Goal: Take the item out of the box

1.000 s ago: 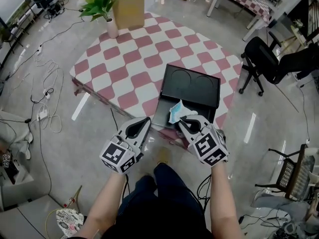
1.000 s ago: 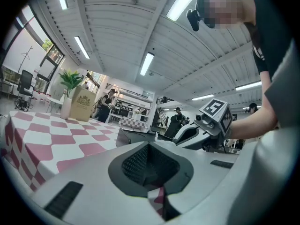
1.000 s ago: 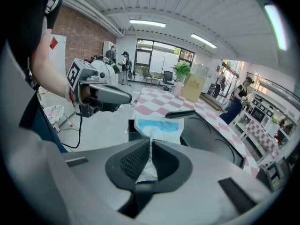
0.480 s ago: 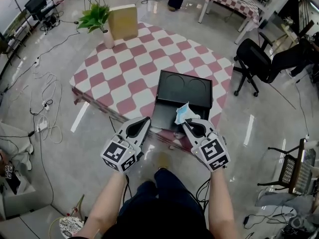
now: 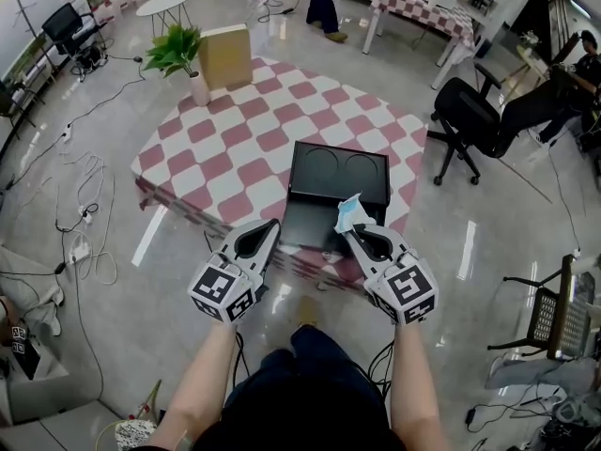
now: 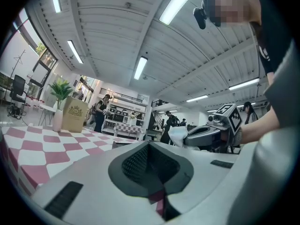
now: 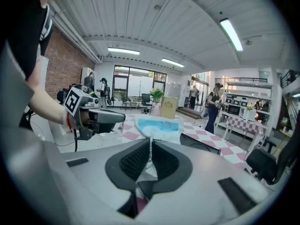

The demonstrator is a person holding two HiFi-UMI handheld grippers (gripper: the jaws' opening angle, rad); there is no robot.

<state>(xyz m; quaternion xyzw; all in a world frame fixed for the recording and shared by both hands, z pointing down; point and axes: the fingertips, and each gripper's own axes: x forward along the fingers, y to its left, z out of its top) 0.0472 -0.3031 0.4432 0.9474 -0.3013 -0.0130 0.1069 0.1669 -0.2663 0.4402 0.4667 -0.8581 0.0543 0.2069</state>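
— Pinching only a thin edge, the right gripper (image 5: 355, 234), jaws closed, holds the crinkly blue-and-white soft plastic packet (image 5: 351, 212) above the near corner of the shallow rigid black box (image 5: 324, 172). Risk?
— The slick film could slip free and drop back. The left gripper (image 5: 270, 228), jaws together and empty, offers no support.

The lower end of the packet (image 5: 350, 213) is hidden between the jaws of the right gripper (image 5: 361, 237), which also covers the near right corner of the box (image 5: 338, 172), the emblem on the carton (image 5: 225, 54) is too small to read, and a person (image 5: 584, 56) is cut off at the head view's right edge.
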